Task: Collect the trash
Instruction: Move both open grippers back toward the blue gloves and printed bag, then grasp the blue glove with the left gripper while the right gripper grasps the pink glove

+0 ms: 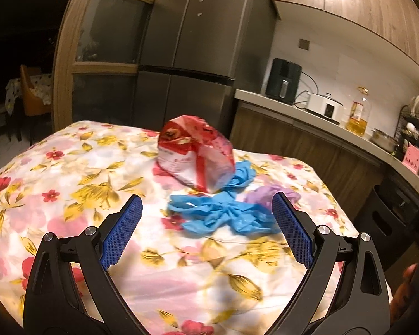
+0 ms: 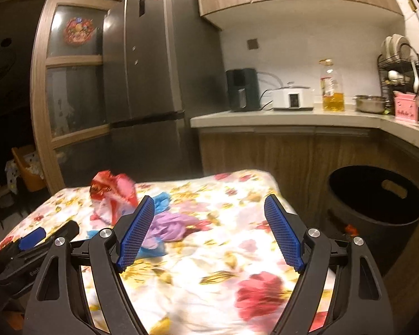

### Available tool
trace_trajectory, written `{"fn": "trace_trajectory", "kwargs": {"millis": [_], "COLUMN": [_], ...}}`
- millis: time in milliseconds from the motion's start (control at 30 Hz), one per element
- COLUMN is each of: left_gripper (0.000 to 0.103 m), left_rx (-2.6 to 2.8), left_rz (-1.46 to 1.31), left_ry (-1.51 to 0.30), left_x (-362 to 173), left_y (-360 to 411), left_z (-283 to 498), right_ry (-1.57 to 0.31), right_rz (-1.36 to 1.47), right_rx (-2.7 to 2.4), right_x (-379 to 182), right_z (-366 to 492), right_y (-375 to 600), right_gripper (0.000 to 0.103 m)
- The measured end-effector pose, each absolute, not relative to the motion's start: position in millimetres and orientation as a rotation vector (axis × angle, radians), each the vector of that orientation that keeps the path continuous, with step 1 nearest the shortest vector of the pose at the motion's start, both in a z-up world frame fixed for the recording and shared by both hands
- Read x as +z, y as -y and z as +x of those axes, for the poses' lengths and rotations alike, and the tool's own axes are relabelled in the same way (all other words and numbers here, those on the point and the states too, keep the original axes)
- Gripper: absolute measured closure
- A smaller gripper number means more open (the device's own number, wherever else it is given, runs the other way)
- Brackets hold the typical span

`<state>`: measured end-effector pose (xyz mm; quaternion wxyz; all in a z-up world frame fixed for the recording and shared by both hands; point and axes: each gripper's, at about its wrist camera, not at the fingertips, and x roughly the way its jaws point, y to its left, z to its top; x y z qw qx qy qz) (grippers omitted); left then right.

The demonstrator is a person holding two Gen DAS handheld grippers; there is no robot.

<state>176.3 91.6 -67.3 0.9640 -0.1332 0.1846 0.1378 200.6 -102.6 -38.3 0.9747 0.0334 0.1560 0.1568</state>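
Here the trash is found grouped near the middle of the floral-covered table (image 1: 69, 167): a crumpled red-and-white wrapper (image 1: 195, 153) stands behind, a blue glove (image 1: 220, 215) lies spread in front of it, and a purple glove (image 1: 271, 192) is bunched at its right. The left gripper (image 1: 206, 223) is held over the cloth with its jaws wide apart and nothing between the pads, aimed at the blue glove, presumably so that the soft item can be straddled and pinched. The right gripper (image 2: 209, 231) is likewise spread open and empty, directed at bare cloth to the right of the pile. A black bin (image 2: 377, 209) is stationed on the floor just beside the table's right edge, judged to be placed there so that collected items need only a short transfer
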Motion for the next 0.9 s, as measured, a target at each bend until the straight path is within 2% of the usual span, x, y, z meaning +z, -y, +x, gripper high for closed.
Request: {"fn": "trace_trajectory", "kwargs": {"millis": [167,500,567,833,900], "left_gripper": [0.011,0.011,0.011,0.011,0.011], "left_rx": [0.296,0.324,0.323,0.33,0.331], "left_rz": [-0.279,-0.298,-0.3,-0.306,-0.305], "left_ry": [-0.363,-0.361,-0.359,-0.356,-0.358], "left_x": [-67,-67,-66,-66,-67], "left_y": [-103,-124,-126,-134,-134], "left_z": [177,181,182,186,187], "right_ry": [-0.358,-0.432,-0.452,-0.507,-0.53], "right_rz": [0.038,0.004,0.001,-0.011,-0.015], "right_rx": [0.359,0.402,0.408,0.424,0.425], "right_x": [-53,-77,-80,-90,-93], "right_z": [215,241,247,263,267], "right_y": [72,31,25,9,7], "right_gripper": [0.033,0.038,0.042,0.045,0.053]}}
